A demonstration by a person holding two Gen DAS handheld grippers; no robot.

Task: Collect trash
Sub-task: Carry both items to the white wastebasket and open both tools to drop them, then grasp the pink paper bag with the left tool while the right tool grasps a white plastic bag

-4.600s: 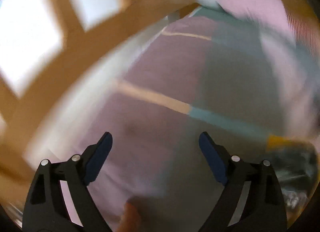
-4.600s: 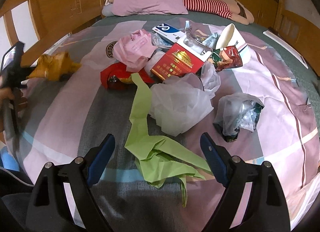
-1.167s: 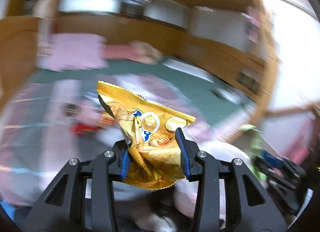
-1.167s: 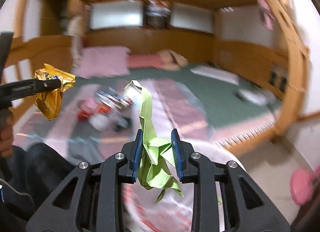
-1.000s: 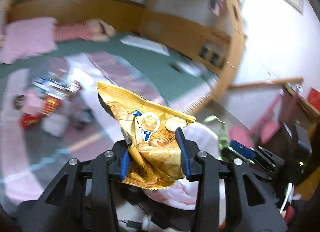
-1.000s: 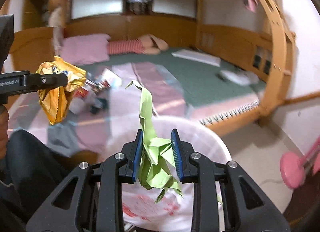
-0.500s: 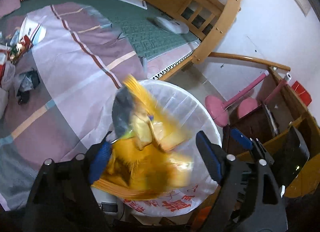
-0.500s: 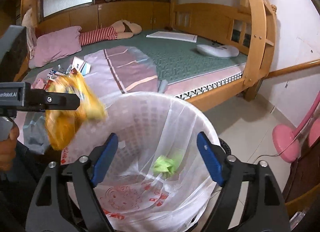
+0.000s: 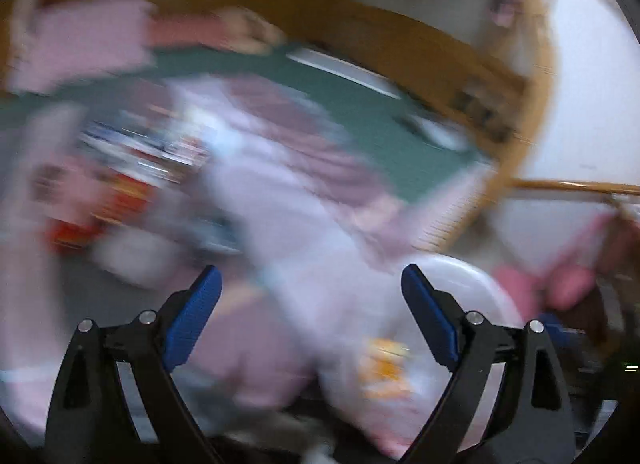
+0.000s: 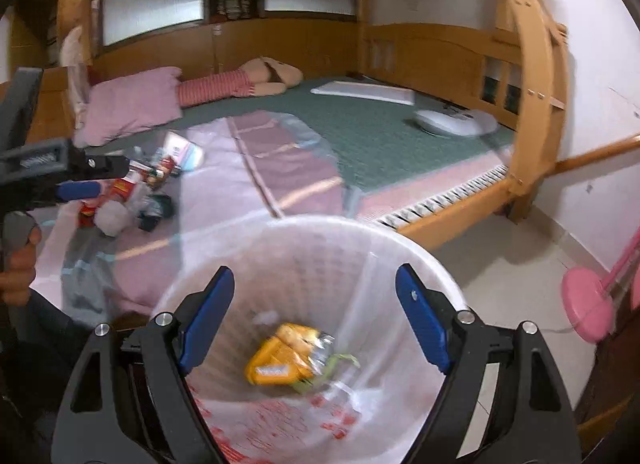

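At bottom centre, the right gripper point(image 10: 314, 316) is hanging spread and empty over the bin point(image 10: 424, 248), where the yellow wrapper point(image 10: 280, 360) is lying. The left gripper point(image 9: 310, 316) is opening, nothing between. Remaining trash point(image 10: 132, 196) is waiting mid-left on the bed point(image 10: 360, 144); reaching wide-jawed seems wise.

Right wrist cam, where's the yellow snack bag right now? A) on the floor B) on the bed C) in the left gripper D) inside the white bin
D: the yellow snack bag lies at the bottom of the white bin, beside a green scrap.
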